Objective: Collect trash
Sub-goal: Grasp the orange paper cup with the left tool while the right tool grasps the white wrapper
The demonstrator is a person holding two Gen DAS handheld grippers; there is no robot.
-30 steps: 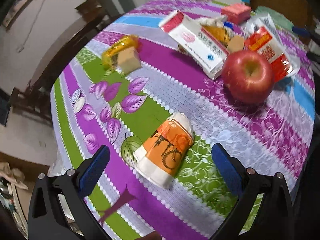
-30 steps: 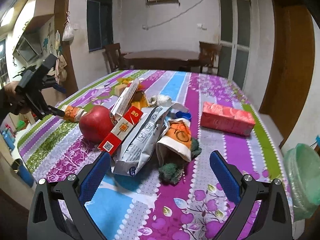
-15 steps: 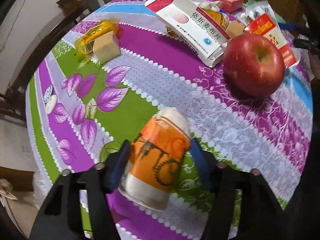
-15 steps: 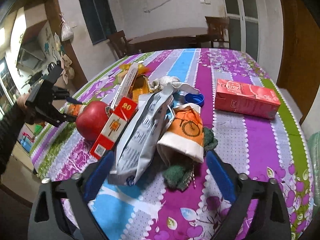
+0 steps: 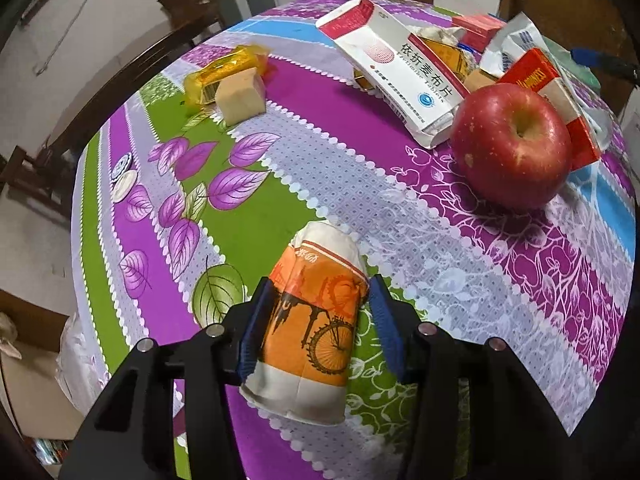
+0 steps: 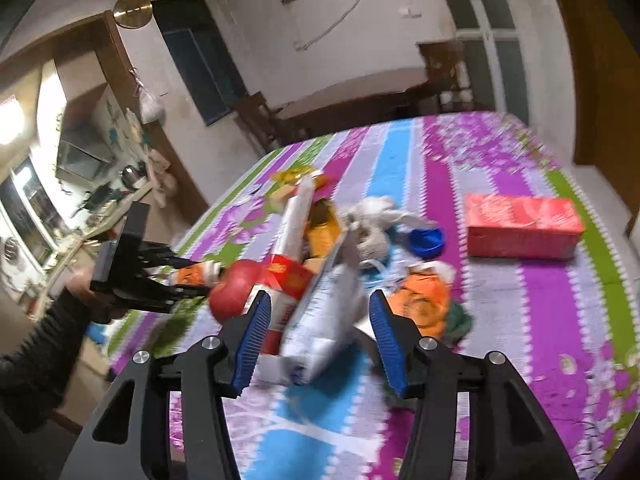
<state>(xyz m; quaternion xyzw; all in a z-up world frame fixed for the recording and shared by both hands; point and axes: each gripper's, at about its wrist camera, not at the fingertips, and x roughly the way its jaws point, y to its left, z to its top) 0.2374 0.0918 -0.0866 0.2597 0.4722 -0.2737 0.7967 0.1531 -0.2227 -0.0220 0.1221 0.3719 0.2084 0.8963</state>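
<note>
Left gripper point(image 5: 316, 328): jaws closing on the crushed orange paper cup point(image 5: 312, 320); the blue pads already pinch its printed sides, so it grasps the cup, which lies on its side on the flowered tablecloth point(image 5: 280, 144).
Risk at the cup: the thin, creased wall may fold further and slide out of the pads, I judge.
Apple point(image 5: 512, 144): at 2 o'clock from the cup, well apart; food, so a stray sweep could take it for trash.
Medicine box point(image 5: 400, 76): at 1 o'clock, leaning against other packets.
Yellow wrapper point(image 5: 224, 72): at 11 o'clock, far off, touching a tan block point(image 5: 240, 98).
Right gripper point(image 6: 318, 330): jaws closing around a white foil pouch point(image 6: 324, 316); pads not yet pressing, view blurred.
Risk at the pouch: the red carton point(image 6: 286, 280) beside it may get caught or dragged.
</note>
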